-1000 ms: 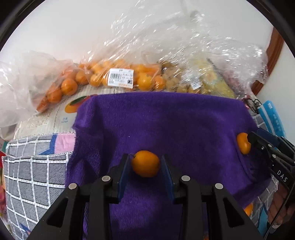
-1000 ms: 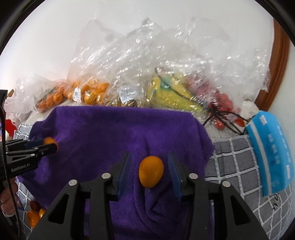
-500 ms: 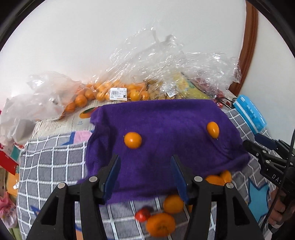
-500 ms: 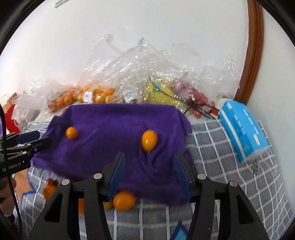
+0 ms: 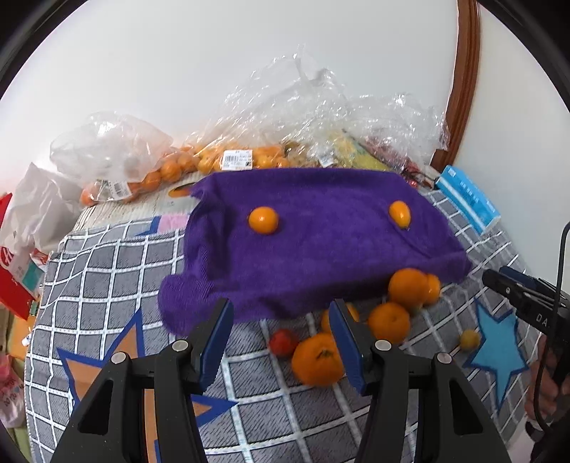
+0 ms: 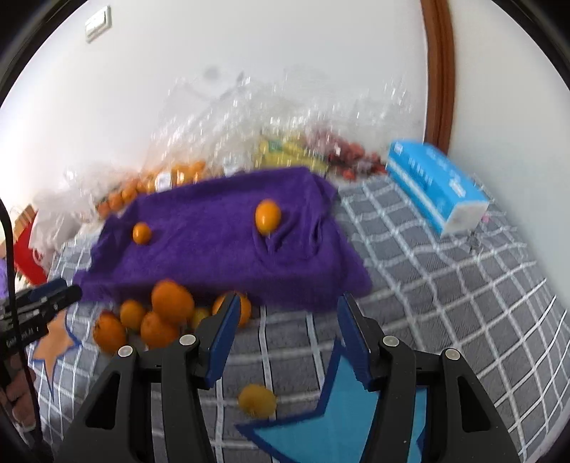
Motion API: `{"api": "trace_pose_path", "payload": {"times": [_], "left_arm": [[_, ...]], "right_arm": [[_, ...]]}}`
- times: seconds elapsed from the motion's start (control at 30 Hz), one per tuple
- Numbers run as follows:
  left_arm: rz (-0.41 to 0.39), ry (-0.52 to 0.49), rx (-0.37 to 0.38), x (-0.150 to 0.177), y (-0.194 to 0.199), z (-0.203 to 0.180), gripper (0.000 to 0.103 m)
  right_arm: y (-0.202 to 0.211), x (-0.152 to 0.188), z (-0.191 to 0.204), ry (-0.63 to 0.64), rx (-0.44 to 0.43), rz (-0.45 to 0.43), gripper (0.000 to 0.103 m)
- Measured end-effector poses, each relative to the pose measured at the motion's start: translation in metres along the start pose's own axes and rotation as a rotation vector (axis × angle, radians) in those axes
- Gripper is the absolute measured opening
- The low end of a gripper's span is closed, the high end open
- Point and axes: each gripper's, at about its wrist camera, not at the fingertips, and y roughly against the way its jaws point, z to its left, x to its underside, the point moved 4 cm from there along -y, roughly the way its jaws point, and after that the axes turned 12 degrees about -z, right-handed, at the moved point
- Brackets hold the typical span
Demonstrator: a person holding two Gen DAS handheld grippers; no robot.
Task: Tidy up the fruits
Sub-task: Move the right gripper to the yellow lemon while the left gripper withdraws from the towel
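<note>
Now hovering with jaws spread, empty: left gripper [image 5: 281, 342] and right gripper [image 6: 286, 333]. Lying apart on the purple towel [image 5: 320, 249]: a round kumquat [image 5: 263, 220] and an oval kumquat [image 5: 399, 214], long axis tilting slightly. Showing only leftward: a red fruit [image 5: 282, 342] beside loose oranges [image 5: 317, 358]. Showing only rightward: a wall switch [image 6: 97, 25].

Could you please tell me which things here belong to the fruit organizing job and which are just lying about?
Job:
purple towel
two small oranges on it
loose oranges below its edge
red fruit
left gripper
right gripper

Lying about:
blue tissue pack
bagged produce
</note>
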Motion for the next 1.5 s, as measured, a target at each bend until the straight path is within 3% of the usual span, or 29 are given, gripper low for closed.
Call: {"api": "trace_pose_path", "payload": {"times": [0.2, 0.43, 0.83, 0.93, 1.13, 1.2, 1.5], "left_arm": [[0.024, -0.016, 0.002, 0.009, -0.007, 0.002, 0.054], [0.032, 0.035, 0.044, 0.010, -0.013, 0.009, 0.054], [0.058, 0.045, 0.062, 0.020, -0.023, 0.009, 0.054], [0.063, 0.052, 0.065, 0.021, -0.025, 0.011, 0.054], [0.067, 0.070, 0.075, 0.023, -0.026, 0.014, 0.054], [0.066, 0.074, 0.068, 0.023, -0.025, 0.015, 0.054], [0.061, 0.100, 0.105, 0.022, -0.023, 0.017, 0.054]], "right_arm": [[-0.014, 0.028, 0.001, 0.000, 0.005, 0.056, 0.056], [-0.028, 0.043, 0.014, 0.061, 0.019, 0.105, 0.056], [-0.037, 0.043, 0.029, 0.134, 0.029, 0.077, 0.055], [-0.037, 0.043, 0.033, 0.150, 0.026, 0.066, 0.048], [-0.036, 0.042, 0.037, 0.159, 0.025, 0.047, 0.019], [-0.035, 0.042, 0.037, 0.147, 0.021, 0.044, 0.014], [-0.024, 0.039, 0.041, 0.114, -0.029, 0.009, 0.011]]}}
